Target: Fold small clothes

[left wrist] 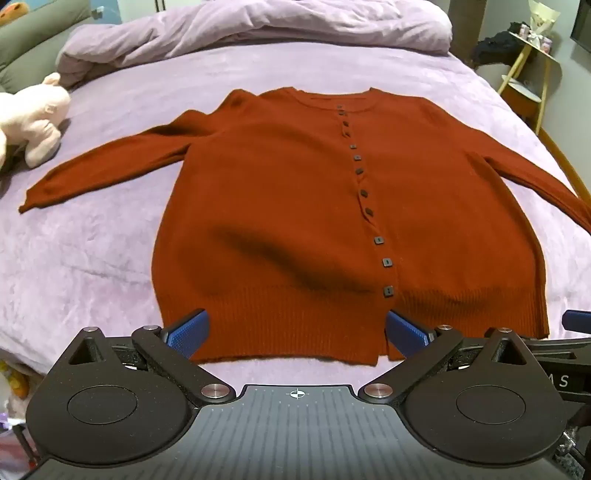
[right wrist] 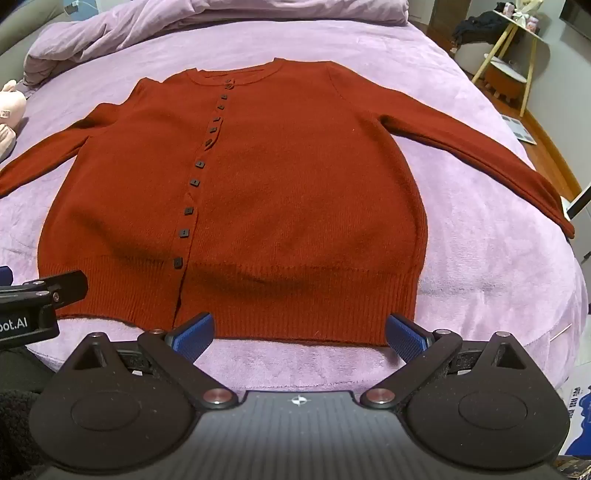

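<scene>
A rust-red cardigan (left wrist: 295, 206) is lying flat and face up in the middle of a bed covered by a lilac blanket (left wrist: 110, 240). Its collar is pointing toward the far side, its ribbed hem is sitting along the near edge, and both sleeves are spreading outward to the left and right. A row of small dark buttons (left wrist: 364, 192) is running down the front from collar to hem, and the placket is looking fastened.

The left claw (left wrist: 295, 334) is hovering just over the near hem, on the left half of the garment. Its blue-padded fingers (left wrist: 188, 332) are standing wide apart and gripping nothing; whether the pads are touching the knit cannot be told. The right claw (right wrist: 301, 334) is hovering at the near hem on the right half, its blue fingers (right wrist: 406, 338) likewise spreading wide with nothing between them. The two claws are sitting side by side, each one's edge showing in the other's view.

A crumpled lilac duvet (left wrist: 240, 26) is lying heaped along the far side of the bed. A pale pink plush toy (left wrist: 31, 122) is resting on the blanket at the far left, well apart from the left sleeve cuff. Beyond the bed at the far right, a small shelf stand with yellow legs (right wrist: 511, 44) is standing on the floor.
</scene>
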`<state>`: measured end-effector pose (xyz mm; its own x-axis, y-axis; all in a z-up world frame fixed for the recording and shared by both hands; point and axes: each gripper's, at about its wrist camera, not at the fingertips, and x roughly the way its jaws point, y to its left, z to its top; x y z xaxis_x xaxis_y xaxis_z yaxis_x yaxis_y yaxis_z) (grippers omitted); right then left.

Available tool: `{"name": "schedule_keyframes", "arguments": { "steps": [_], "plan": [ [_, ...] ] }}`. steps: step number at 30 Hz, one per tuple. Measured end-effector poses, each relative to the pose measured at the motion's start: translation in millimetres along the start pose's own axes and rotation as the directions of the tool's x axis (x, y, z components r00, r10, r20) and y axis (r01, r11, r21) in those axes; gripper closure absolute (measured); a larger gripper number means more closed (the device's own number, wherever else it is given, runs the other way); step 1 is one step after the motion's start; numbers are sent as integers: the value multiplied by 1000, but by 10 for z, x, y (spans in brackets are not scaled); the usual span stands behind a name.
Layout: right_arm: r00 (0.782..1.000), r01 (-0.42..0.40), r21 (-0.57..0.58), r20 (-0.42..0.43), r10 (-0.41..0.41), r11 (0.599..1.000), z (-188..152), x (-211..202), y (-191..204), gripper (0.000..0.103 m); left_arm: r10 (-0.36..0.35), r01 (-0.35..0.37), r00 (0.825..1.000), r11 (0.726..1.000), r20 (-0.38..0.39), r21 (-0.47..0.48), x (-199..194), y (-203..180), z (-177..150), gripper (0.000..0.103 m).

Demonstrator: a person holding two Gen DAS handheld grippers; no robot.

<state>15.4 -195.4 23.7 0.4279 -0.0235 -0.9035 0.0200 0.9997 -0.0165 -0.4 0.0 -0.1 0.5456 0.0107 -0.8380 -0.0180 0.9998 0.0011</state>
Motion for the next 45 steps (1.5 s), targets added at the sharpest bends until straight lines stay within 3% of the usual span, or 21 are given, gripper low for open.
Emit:
{"name": "schedule_keyframes", "arguments": {
  "steps": [45],
  "plan": [
    [1000,-9,0,-19,9,1000,-40,49,24,4,6,-6,1000,1000,-29,7,42,-22,-23,0]
  ]
}}
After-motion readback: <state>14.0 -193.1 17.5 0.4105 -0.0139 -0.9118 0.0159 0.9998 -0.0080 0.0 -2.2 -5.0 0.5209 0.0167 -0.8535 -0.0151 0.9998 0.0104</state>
